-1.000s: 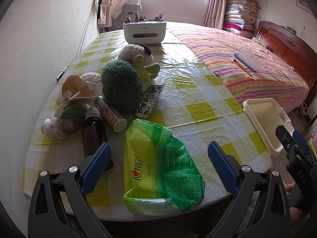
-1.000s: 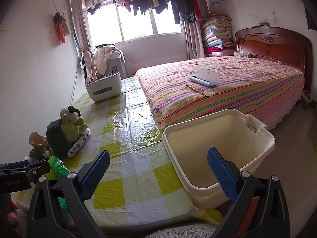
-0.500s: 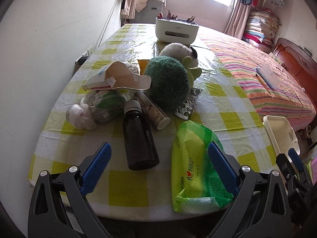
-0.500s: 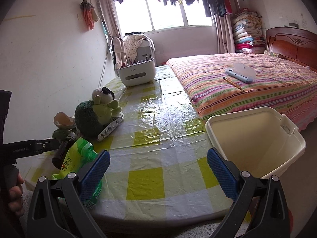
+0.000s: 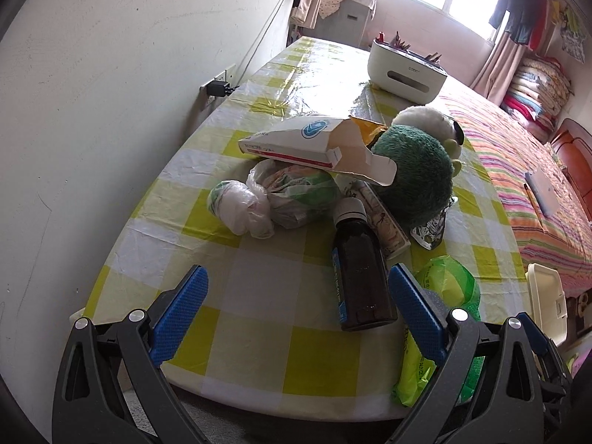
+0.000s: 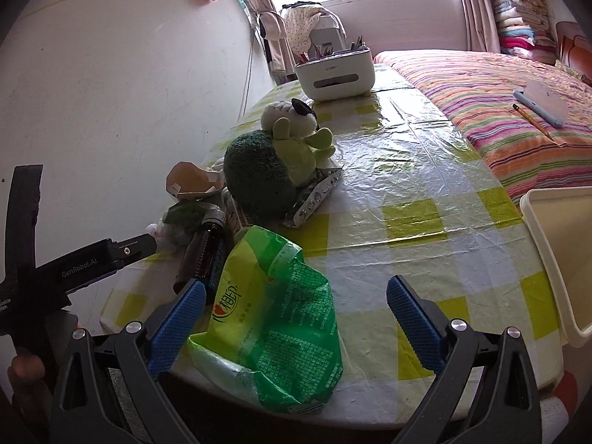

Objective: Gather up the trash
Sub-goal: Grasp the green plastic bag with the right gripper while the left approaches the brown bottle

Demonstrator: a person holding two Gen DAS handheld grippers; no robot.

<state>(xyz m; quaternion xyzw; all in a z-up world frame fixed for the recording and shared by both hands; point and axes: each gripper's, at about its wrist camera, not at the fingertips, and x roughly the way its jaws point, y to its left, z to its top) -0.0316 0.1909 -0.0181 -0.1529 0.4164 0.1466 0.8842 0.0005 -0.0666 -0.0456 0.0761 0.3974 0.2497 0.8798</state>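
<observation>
Between the fingers of the left gripper [image 5: 296,305] the brown bottle [image 5: 360,270] now lies close to the right finger, while half a second ago it lay in the middle and the green wrapper [image 5: 440,318] was inside the gap; the wrapper is now mostly behind the right finger. For the right gripper [image 6: 296,310] the green wrapper [image 6: 275,318] has come from beside the left finger into the gap, and the cream bin [image 6: 558,259] has moved far to the right. Both jaws stand wide open and hold nothing; I cannot tell if any finger touches something. Ahead of the left jaws, a white plastic bag [image 5: 240,207] lies against a crumpled bag, with an opened carton [image 5: 314,144] above and a plush toy [image 5: 418,174] to the right. The wrapper hangs over the near edge of the table [image 6: 425,229]. Ahead-right of the right jaws the checked cloth is bare up to the bin.
</observation>
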